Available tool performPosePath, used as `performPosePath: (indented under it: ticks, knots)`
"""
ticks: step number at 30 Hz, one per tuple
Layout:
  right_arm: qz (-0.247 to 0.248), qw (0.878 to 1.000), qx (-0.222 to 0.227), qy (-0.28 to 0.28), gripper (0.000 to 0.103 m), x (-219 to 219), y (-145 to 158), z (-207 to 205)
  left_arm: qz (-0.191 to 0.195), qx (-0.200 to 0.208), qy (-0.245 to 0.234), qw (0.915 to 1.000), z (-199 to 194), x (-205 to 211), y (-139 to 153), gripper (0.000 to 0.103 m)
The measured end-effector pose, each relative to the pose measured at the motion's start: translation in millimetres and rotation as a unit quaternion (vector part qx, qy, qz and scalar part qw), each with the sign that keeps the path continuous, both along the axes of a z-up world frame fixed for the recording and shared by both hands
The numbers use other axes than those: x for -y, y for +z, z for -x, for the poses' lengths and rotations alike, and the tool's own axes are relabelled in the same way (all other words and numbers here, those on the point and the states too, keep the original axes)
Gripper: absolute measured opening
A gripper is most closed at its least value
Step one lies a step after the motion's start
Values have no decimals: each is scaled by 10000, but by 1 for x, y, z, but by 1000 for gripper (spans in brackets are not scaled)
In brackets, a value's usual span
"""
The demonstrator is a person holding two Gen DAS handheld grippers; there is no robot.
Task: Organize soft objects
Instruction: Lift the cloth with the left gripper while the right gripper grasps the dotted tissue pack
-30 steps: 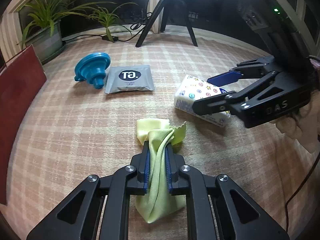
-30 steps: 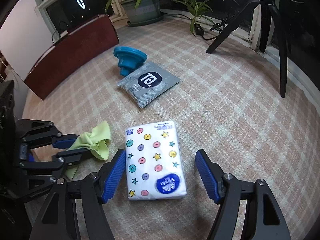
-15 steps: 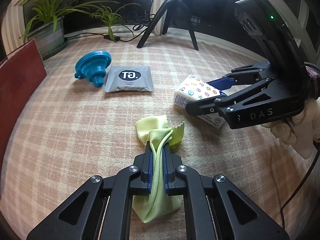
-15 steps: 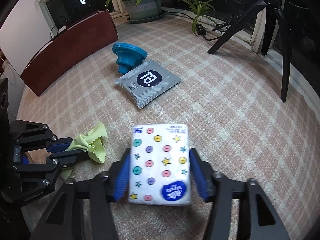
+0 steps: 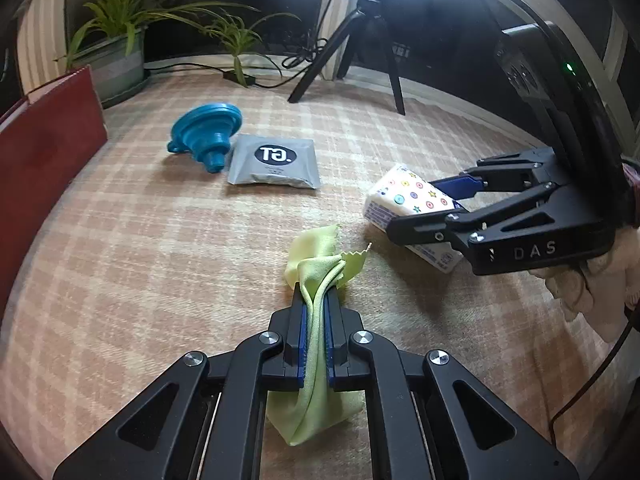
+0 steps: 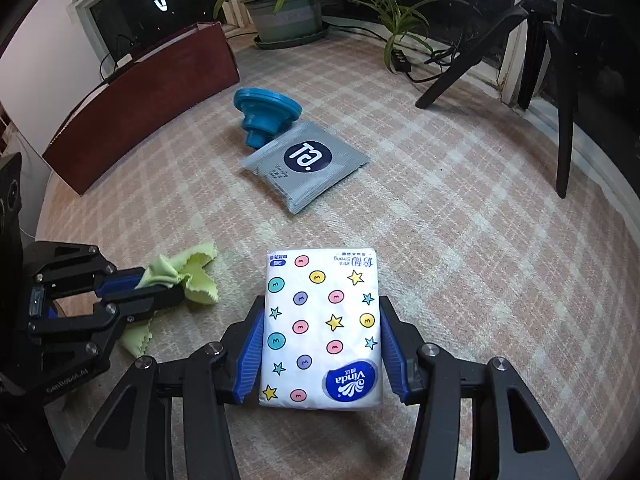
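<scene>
Left gripper point(image 5: 315, 300): fingers pinch the cloth point(image 5: 316, 276).
Right gripper point(image 6: 322, 344): fingers, just closed in, clamp the tissue pack point(image 6: 320, 328).
Left: pouch point(image 6: 306, 164), funnel point(image 6: 266, 114) untouched on the worktop point(image 6: 460, 240).

We see the pouch point(image 6: 306, 166) mid-rug point(image 6: 460, 240). The funnel point(image 6: 266, 110) touches its far-left corner, the box point(image 6: 140, 108) lies further left, the tissue pack point(image 6: 320, 328) nearer us, the cloth point(image 6: 188, 276) left of that.
</scene>
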State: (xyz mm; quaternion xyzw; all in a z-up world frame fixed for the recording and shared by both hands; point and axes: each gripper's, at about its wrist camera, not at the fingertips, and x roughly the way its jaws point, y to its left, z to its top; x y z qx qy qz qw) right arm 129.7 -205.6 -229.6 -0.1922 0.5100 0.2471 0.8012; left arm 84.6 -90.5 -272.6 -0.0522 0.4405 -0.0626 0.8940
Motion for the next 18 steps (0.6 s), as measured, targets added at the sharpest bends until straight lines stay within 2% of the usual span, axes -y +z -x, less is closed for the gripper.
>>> performPosePath:
  ticks: [8, 18]
  knots:
    - [18, 10000, 95, -9, 48, -1, 11, 14, 69, 93, 152, 9998, 11, -10, 11, 6]
    - [-53, 9994, 313, 115, 48, -16, 39, 43, -18, 307, 238, 9992, 42, -24, 42, 6]
